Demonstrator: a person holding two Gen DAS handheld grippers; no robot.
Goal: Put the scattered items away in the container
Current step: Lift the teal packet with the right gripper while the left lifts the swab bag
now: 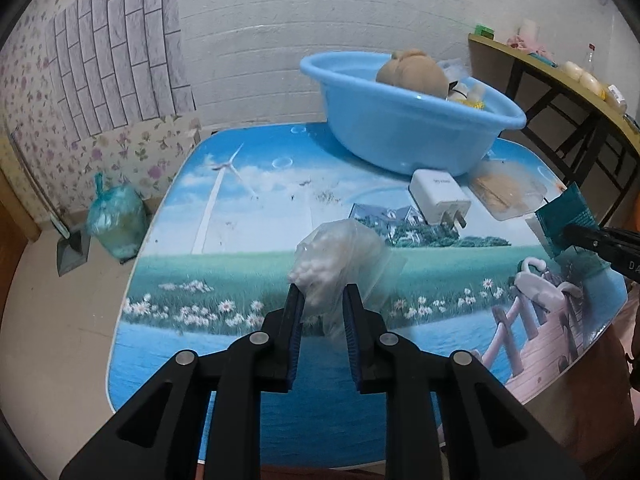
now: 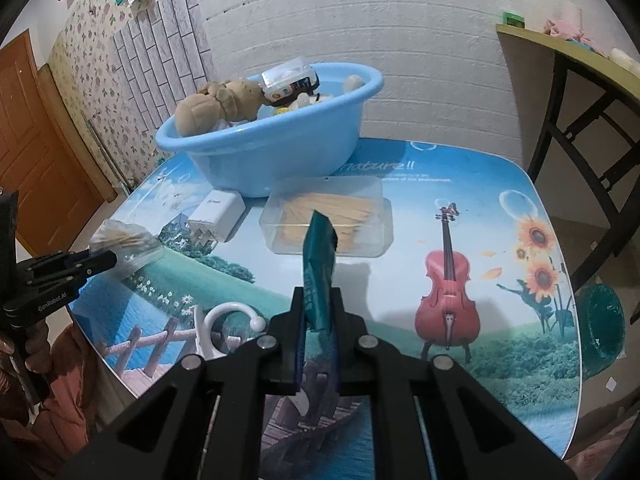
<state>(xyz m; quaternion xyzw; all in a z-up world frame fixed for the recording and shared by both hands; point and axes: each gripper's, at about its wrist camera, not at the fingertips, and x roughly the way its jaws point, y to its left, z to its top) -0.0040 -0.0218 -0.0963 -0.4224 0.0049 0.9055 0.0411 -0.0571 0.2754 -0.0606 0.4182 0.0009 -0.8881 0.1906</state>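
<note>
you have two items lifted at once, one per gripper, so each is clear of the table for the carry to the basin (image 1: 400, 136). your left gripper (image 1: 322, 300) is clamped on a clear bag (image 1: 340, 260) of small white bits, pinched low at its gathered part so the full end hangs forward over the table (image 1: 248, 208). your right gripper (image 2: 318, 300) is closed on a teal packet (image 2: 318, 264), held by one end with the other end standing up and forward, over the clear box (image 2: 332, 216).

the basin sits at the far side of the table, against the white wall. it already holds a tan plush toy (image 2: 216, 106), a labelled tub (image 2: 290, 80) and some small pale things too jumbled to count.

left on the table, by my count, three items: one white charger (image 2: 216, 216) just in front of the basin, one clear box of tan sticks beside it, touching or nearly touching the basin's foot, and one white hook (image 2: 224, 320) near the front edge. so i count five items outside the basin: two held, three lying.

beyond the table, one tied green bag (image 1: 116, 220) sits on the floor by the floral wall, and one side table (image 1: 560, 76) with odds on it stands to the right.
</note>
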